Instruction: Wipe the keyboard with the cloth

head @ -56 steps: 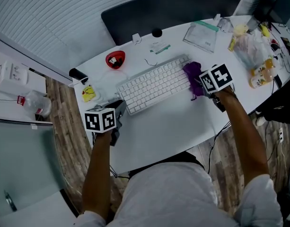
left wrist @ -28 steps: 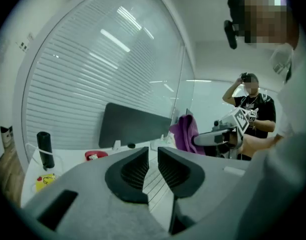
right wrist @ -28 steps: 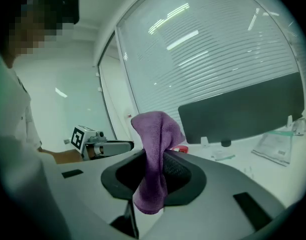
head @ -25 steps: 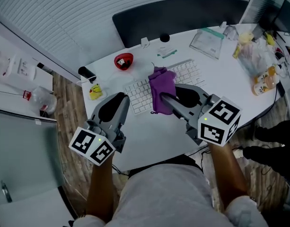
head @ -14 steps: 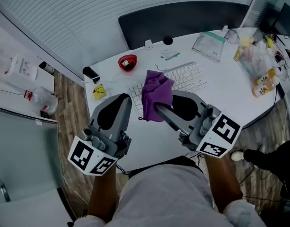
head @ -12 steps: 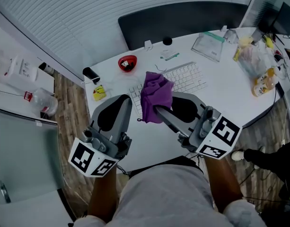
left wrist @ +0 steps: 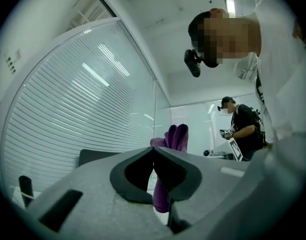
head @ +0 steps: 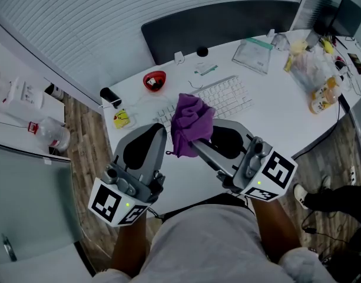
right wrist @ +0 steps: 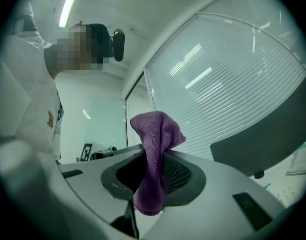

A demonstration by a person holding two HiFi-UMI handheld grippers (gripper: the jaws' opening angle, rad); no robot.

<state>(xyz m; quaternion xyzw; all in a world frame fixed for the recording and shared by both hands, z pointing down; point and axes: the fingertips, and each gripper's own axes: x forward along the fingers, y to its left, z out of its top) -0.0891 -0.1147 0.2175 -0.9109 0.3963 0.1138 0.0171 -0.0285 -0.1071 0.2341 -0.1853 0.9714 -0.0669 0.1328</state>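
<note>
**A:** Where is the cloth against the two tongs?

**B:** The purple cloth [head: 192, 121] is pinched in the right gripper [head: 198, 146]. In the right gripper view the jaws press on a fold of it. The cloth bunches up above the tips and a tail hangs below them. In the head view the cloth sits at about 10 o'clock from that gripper's marker cube.

**A:** And the left one?

**B:** The left gripper [head: 159, 132] has its jaws pressed together with nothing between them. In the left gripper view the cloth shows just beyond the tips, at about 1 o'clock. In the head view those tips are at about 8 o'clock from the cloth, just beside its hanging edge. I cannot tell whether they touch it.

**A:** Is the cloth on the keyboard?

**B:** No. The keyboard [head: 221, 98] lies on the white table [head: 274, 105] and shows past the cloth at about 2 o'clock. The cloth is held up in the air and hides the keyboard's left part from the head camera.

**A:** What has changed?

**B:** About two seconds ago the right gripper had the cloth down on the keyboard's right end, and the left gripper sat low by its left end. A second ago the cloth hung over the keyboard's middle. Since then both grippers have come up closer to the head camera, tips toward 12 o'clock. The left jaws have also closed. The red dish [head: 154, 80], at 10 o'clock from the keyboard, has kept its place.
</note>
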